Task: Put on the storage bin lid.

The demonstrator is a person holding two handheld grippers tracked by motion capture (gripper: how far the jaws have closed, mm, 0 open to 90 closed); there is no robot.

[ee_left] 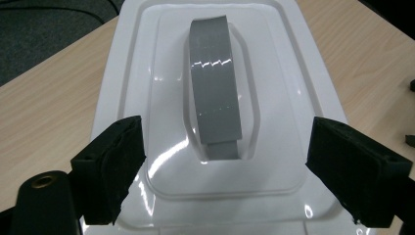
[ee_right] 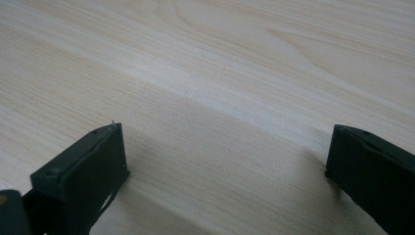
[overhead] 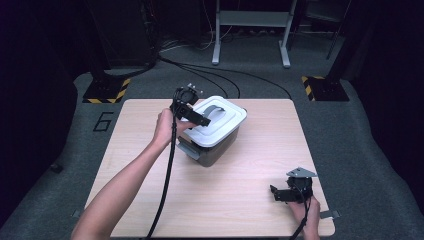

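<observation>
While one lidded box (overhead: 216, 132) stood on the single wooden table (overhead: 150, 200) a little toward eleven o'clock of its middle, two hand-held grippers were at work: the left gripper (overhead: 192, 116) hovered over the box's nine-o'clock end with its jaws spread apart and nothing between the pads, and the right gripper (overhead: 276, 194) sat low near five o'clock on the table, jaws likewise wide apart over bare wood. That box had a dark grey body, one glossy white lid (ee_left: 215, 122) with stepped, rounded edges, and one grey strap handle (ee_left: 215, 83) lying flat in a recess along the lid's middle, with a grey latch (overhead: 188, 149) at the near end.
</observation>
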